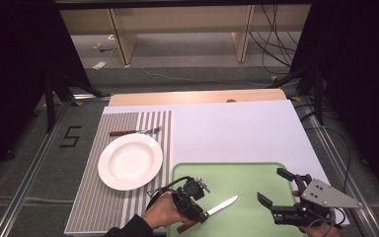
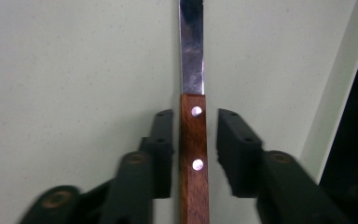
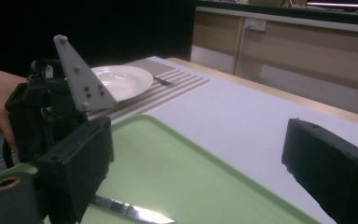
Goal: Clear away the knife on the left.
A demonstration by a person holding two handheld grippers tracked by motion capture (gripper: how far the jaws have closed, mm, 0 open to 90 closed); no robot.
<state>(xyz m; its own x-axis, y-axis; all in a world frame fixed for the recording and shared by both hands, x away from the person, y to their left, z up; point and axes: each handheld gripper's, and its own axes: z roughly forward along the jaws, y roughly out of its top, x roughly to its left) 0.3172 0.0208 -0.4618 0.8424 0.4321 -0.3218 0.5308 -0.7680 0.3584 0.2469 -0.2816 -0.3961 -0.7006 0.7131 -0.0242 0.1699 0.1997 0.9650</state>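
here one knife (image 2: pixel 193 140), steel blade and brown riveted handle, lies on the green tray (image 1: pixel 256 177), its handle between the left gripper's (image 2: pixel 193 130) spread jaws. right gripper (image 1: pixel 276 190) gapes, empty, at 3 o'clock. one plate (image 1: pixel 130 161), one fork (image 1: pixel 135 132) at 10.

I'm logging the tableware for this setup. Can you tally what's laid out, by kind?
Knives: 1, the wooden-handled knife on the green tray
Forks: 1, the fork beyond the plate
Plates: 1, the white plate on the striped placemat
Trays: 1, the green tray
Placemats: 1
Total: 5
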